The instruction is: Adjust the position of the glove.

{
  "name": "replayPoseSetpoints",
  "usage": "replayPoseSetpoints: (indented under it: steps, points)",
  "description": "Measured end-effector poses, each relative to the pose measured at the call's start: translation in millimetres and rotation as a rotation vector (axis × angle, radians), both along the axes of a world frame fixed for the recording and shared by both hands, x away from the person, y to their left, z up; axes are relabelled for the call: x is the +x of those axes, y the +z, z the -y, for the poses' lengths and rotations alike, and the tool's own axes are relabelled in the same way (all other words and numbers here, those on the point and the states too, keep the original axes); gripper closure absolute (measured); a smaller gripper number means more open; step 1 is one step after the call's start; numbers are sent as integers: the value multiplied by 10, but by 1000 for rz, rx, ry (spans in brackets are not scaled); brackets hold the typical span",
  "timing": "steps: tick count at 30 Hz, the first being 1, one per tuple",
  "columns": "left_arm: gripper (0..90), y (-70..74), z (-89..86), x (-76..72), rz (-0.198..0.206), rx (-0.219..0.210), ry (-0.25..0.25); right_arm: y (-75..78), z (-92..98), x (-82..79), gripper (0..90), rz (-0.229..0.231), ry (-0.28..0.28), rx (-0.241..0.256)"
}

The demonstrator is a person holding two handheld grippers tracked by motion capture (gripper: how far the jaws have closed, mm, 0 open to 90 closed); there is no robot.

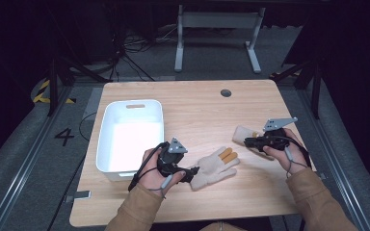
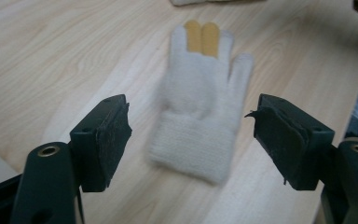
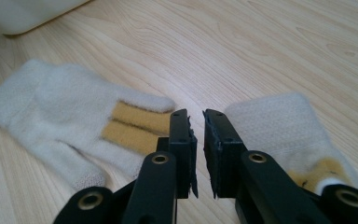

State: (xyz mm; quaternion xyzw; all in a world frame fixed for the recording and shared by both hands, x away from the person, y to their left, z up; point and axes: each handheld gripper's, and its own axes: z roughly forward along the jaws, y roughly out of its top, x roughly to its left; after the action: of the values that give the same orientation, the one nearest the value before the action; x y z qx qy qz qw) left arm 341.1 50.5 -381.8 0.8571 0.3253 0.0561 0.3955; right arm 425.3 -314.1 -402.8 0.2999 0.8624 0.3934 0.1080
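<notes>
My table [image 1: 197,110] is light wood with a round hole [image 1: 226,93] near its far edge. On it sit a white bin [image 1: 130,135] at left, one cream glove [image 1: 215,166] in the middle, and another glove [image 1: 243,133] at right.

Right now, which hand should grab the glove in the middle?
Left, probably. The left gripper has its jaws wide open, lined up with the middle glove's cuff. The right gripper is nearly shut.

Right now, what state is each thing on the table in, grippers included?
Left gripper: open, jaws either side of the glove's cuff.
Right gripper: nearly shut, holding nothing.
Near glove: flat on the table.
Far glove: flat, beside the right gripper.
White bin: upright, empty.
</notes>
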Motion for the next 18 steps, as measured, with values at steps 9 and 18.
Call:
replayPoseSetpoints:
  steps: [9,18]
  points:
    - [262,-49,74,-26,-20,45,-75,6,-107,-20,835,-10,33,-2]
    - [255,-46,134,-129,-35,66,-135,-15,-285,8,898,-33,69,-16]
